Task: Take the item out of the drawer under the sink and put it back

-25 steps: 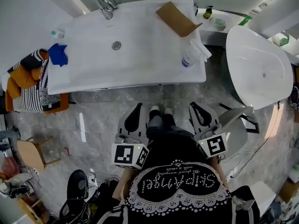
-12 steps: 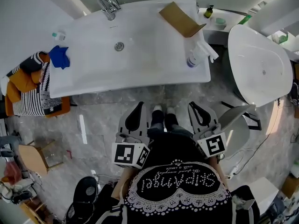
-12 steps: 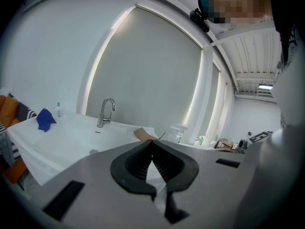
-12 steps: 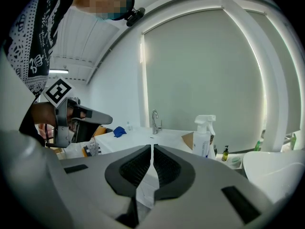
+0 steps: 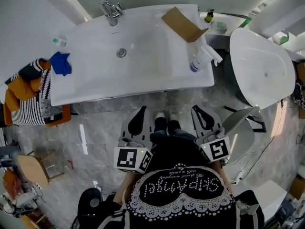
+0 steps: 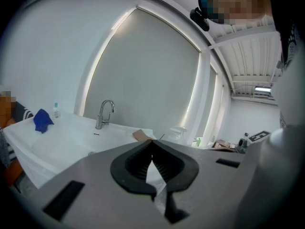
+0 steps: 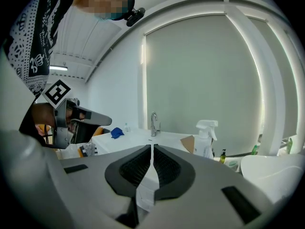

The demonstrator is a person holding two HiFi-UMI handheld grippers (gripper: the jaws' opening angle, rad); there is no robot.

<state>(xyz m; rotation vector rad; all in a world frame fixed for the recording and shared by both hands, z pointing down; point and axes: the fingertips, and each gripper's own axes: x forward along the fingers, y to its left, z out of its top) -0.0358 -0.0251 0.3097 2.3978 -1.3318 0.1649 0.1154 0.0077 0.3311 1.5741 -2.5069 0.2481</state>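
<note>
Long white sink (image 5: pixel 152 61), chrome tap (image 5: pixel 110 11), cardboard (image 5: pixel 183 24) on rim

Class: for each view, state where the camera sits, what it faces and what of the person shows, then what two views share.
Head view: on the head, facing steeply down at the sink; shows black top, shoes, left tongs, right tongs.
Left gripper view: on the left tongs, facing the faucet; shows its shut jaws.
Right gripper view: on the right tongs, facing the spray bottle; shows its shut jaws, the left tongs.
Shared: both gripper views show the faucet.
</note>
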